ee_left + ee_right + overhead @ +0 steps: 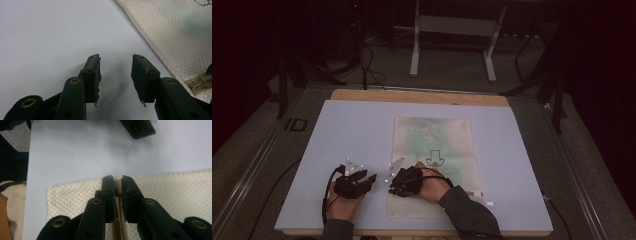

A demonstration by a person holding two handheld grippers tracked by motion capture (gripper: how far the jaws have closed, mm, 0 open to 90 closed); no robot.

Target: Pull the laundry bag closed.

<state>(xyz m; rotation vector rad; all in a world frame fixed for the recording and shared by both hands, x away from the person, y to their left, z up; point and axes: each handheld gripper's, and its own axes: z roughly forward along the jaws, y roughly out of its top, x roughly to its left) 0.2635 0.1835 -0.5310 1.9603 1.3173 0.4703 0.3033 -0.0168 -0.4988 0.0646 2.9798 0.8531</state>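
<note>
Two grippers, different states. Right gripper [117, 180]: jaws nearly together, pinching a thin tan strip [117, 195] that runs up between the pads from the bottom edge of the right gripper view. The strip sits on the cream mesh bag [175, 192]; whether it is the bag's zipper edge or a tab, can't tell. That view also shows the bag's corner lying flat on the pale tabletop [75, 152], plus one black jaw of the other gripper at the top.

Left gripper [115, 58]: jaws apart, nothing between them, bare tabletop underneath. Bag edge runs diagonally just beside the right-hand jaw there, not touching it. A small tan fitting [200, 83] on the bag shows at the lower right.

High view adds the layout: bag [434, 150] flat, long side running away from the person, around mid-tabletop. Something greenish shows through the mesh in its upper half, with a dark arrow-like print below that. Right hand [432, 187] rests on the bag's near left part, left hand [343, 202] just beside it on bare tabletop.
</note>
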